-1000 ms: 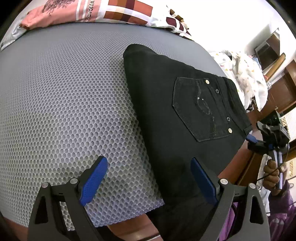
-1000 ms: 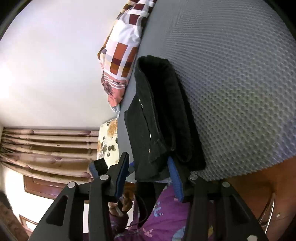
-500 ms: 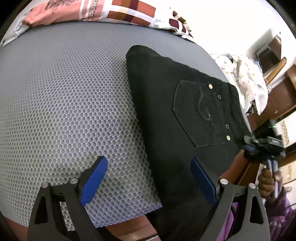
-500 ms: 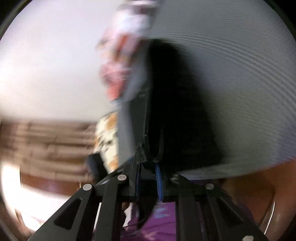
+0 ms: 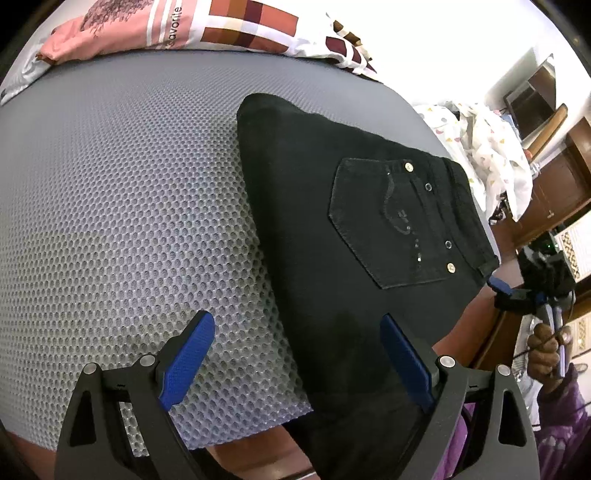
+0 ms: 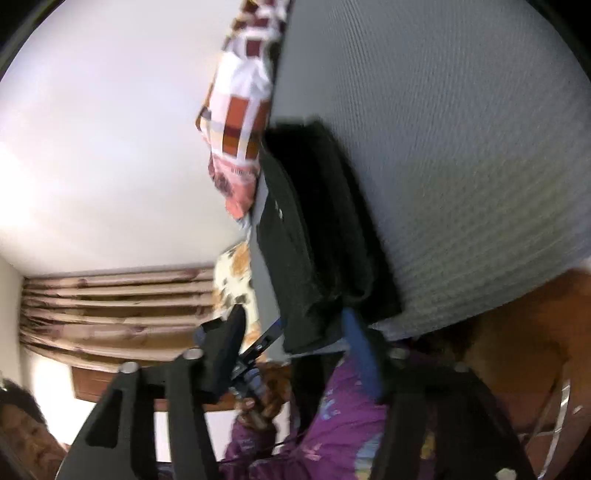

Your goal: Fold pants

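Black pants [image 5: 332,236] folded on mat [image 5: 129,206] | right claw [image 6: 295,347] just opening

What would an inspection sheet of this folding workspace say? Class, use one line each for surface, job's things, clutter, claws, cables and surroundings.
Surface: grey mesh mattress.
Job's things: black pants, folded, back pocket up, near corner overhanging the edge.
Clutter: patchwork pillow at the far edge.
Claws: left claw open above the pants; right claw just opening, pants corner between its jaws, pads apart.
Cables: thin black cable by the hand.
Surroundings: white wall, striped curtain, wooden cabinets.
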### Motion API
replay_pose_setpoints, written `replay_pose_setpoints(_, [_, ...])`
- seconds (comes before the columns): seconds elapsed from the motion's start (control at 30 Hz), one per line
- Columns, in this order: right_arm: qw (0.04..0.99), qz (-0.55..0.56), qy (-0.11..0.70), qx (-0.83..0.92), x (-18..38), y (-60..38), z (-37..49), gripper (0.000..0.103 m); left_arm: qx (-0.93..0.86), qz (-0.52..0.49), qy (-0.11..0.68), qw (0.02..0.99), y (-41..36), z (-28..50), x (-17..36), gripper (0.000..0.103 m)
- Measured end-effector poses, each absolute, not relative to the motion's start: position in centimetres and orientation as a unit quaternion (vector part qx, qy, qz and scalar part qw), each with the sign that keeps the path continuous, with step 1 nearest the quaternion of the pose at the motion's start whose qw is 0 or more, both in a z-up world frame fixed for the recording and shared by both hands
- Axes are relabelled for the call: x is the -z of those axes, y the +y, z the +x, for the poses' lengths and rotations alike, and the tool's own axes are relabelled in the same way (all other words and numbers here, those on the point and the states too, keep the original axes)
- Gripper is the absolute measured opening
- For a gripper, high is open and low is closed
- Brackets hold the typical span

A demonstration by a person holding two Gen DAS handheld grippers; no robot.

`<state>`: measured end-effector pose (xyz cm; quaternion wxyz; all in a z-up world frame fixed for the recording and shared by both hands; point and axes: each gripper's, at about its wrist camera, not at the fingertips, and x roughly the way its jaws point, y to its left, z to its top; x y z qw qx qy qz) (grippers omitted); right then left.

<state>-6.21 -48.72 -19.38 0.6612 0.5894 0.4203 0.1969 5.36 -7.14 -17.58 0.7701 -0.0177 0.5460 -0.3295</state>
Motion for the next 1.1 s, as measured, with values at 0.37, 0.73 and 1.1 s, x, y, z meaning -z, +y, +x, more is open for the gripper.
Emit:
replay_pose_setpoints(0.37, [0.734,0.457,0.468,-0.183,18.6,-48.2,-0.8,0.068,0.327,-0.07,0.553,0.763,-5.7,6.5,18.2,0.091])
replay_pose_setpoints(0.73, [0.736,0.394,0.494,-0.244,19.5,-46.4,5.1,0.076,0.377,-0.099,0.553,0.736,-7.0,9.4,18.5,0.091])
replay_pose_setpoints(1.1, [0.696,0.397,0.51,-0.311,19.6,-44.6,5.4,0.077,0.446,-0.123,0.545,0.699,-8.6,11.1,19.0,0.091])
